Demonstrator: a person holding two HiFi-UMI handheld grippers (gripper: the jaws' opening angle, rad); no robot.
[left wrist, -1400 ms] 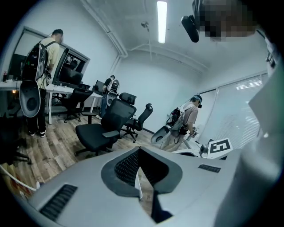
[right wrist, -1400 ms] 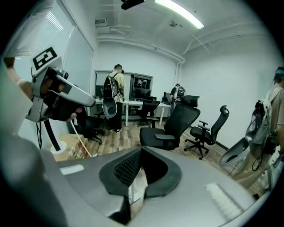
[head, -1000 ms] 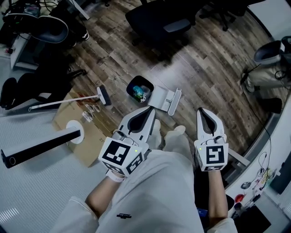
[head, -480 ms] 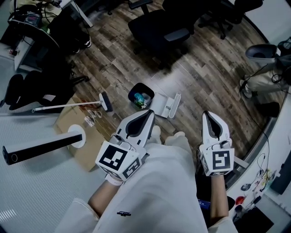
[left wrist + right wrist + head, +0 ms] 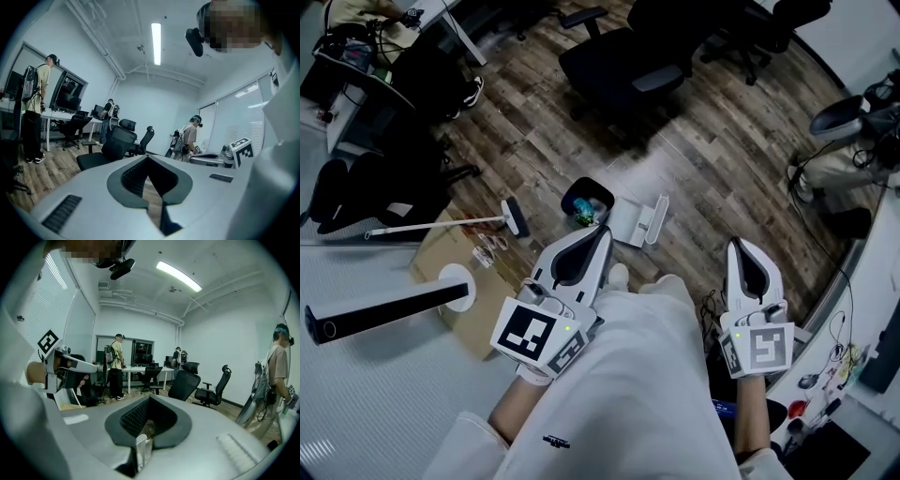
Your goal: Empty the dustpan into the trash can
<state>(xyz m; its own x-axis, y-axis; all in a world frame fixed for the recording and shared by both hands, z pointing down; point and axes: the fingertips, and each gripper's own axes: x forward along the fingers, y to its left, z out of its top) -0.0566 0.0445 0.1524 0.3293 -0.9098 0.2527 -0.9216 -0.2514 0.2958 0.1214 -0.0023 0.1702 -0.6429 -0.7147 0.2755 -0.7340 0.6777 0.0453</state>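
Observation:
A small black trash can [image 5: 588,201] with colourful litter inside stands on the wood floor. Just to its right the white dustpan [image 5: 636,220] lies on the floor. A broom [image 5: 441,225] with a white handle lies to the left. My left gripper [image 5: 604,229] hangs shut and empty above my lap, its tip just short of the can and pan. My right gripper [image 5: 738,243] is also shut and empty, off to the right. In the gripper views both the left gripper [image 5: 148,156] and the right gripper [image 5: 150,397] point out across the room.
A flattened cardboard sheet [image 5: 455,281] lies on the floor to the left, beside a white-and-black post [image 5: 384,305]. Black office chairs [image 5: 628,56] stand beyond the can. Cables and gear [image 5: 844,169] crowd the right edge. Several people stand farther back in the room [image 5: 116,364].
Both grippers have risen and drawn back towards my body, the right one sliding right and lower in the head view. The can, dustpan and broom stay where they were.

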